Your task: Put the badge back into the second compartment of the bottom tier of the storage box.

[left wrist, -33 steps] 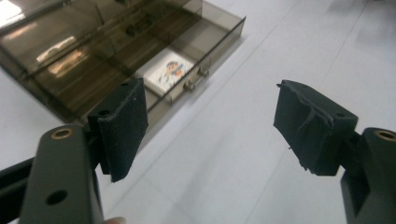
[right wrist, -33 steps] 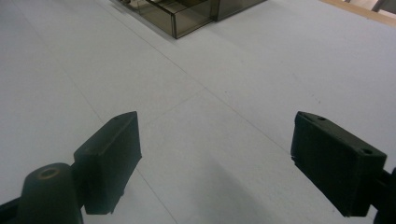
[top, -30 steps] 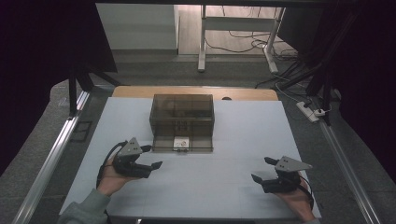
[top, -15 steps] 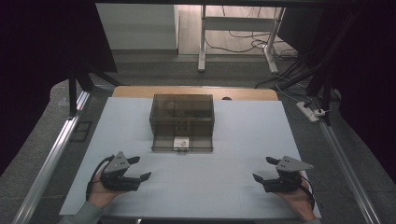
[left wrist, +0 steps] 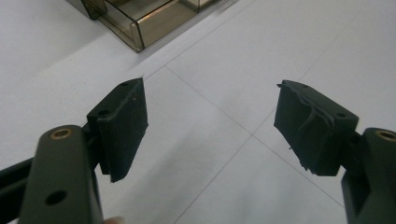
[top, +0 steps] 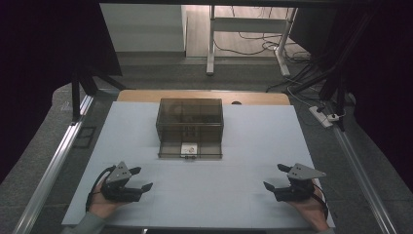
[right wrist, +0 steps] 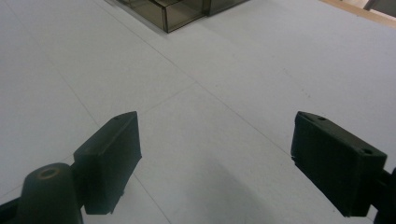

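- High view: a smoky, see-through plastic box (top: 190,127), rectangular with hard edges, stands mid-counter, its long axis running left to right and its lower front tray facing the person.
- The counter (top: 243,185) is matte white sheet crossed by thin seams.
- Left claw (top: 141,178) released, nothing between its ribbed black pads (left wrist: 123,126); it rests near the counter's front-left, well apart from the box.
- Right claw (top: 275,177) released too, its pads (right wrist: 109,158) smooth and blocky, front-right.

I see both the left gripper (top: 142,178) and right gripper (top: 274,177) open, near the table (top: 253,141) front edge, smoky box (top: 190,127) beyond.
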A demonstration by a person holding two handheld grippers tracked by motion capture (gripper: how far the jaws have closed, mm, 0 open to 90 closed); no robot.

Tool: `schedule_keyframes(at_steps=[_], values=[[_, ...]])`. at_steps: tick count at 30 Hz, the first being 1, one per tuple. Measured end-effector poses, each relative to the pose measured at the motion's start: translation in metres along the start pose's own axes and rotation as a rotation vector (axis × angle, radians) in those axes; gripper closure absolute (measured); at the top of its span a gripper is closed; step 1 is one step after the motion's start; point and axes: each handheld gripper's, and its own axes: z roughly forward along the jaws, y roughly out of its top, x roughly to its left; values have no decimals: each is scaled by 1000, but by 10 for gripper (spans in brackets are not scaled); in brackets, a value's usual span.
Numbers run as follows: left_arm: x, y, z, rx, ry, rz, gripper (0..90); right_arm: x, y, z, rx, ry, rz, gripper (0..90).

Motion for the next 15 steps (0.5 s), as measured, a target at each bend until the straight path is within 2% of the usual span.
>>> schedule_keyframes(at_steps=[9, 15], values=[[1, 1, -2, -7, 12, -11, 247, 1, 0, 0, -3, -4, -5, 158], [2, 1, -2, -8, 19, -27, 208, 2, 1, 0, -6, 5, -10, 158]])
